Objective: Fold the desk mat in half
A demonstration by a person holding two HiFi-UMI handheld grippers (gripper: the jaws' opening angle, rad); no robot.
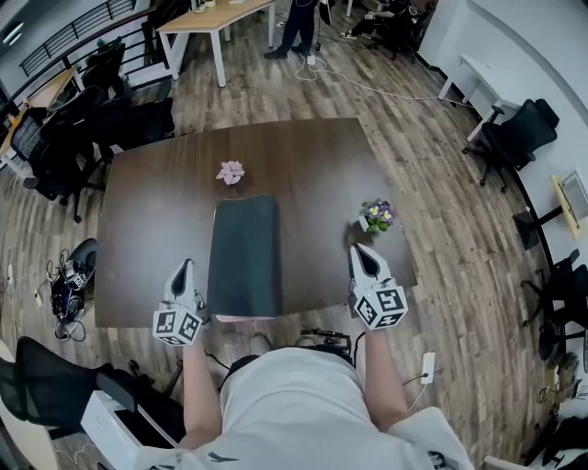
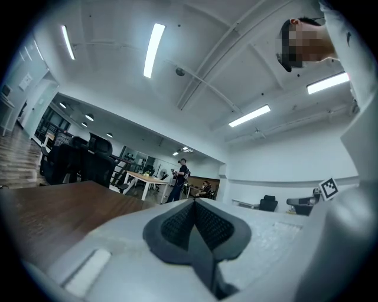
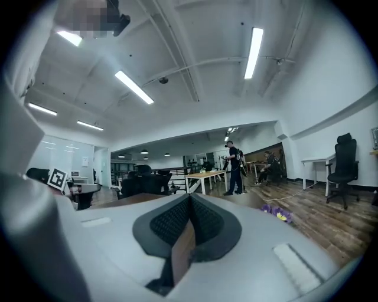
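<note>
Hovering left gripper point(image 1: 186, 264) and right gripper point(image 1: 359, 249), jaws together and empty, you risk the unpressed desk mat point(image 1: 244, 257) springing open.

Overhead, plus two level views
Head view looks down on the table point(image 1: 138, 220); both gripper views (low, level) share a standing person point(image 3: 233, 168).

Open-plan office. Wood-look plank floor point(image 1: 432, 184); black swivel chairs point(image 1: 519, 138) round the edges. Pale wooden desk point(image 1: 216, 18) on white legs at far end, standing person point(image 3: 233, 168) beside it. Large dark table point(image 1: 303, 156) in the middle. Strip lights point(image 3: 134, 87) on white ceiling. Loose cable point(image 1: 367, 87) across floor.
</note>
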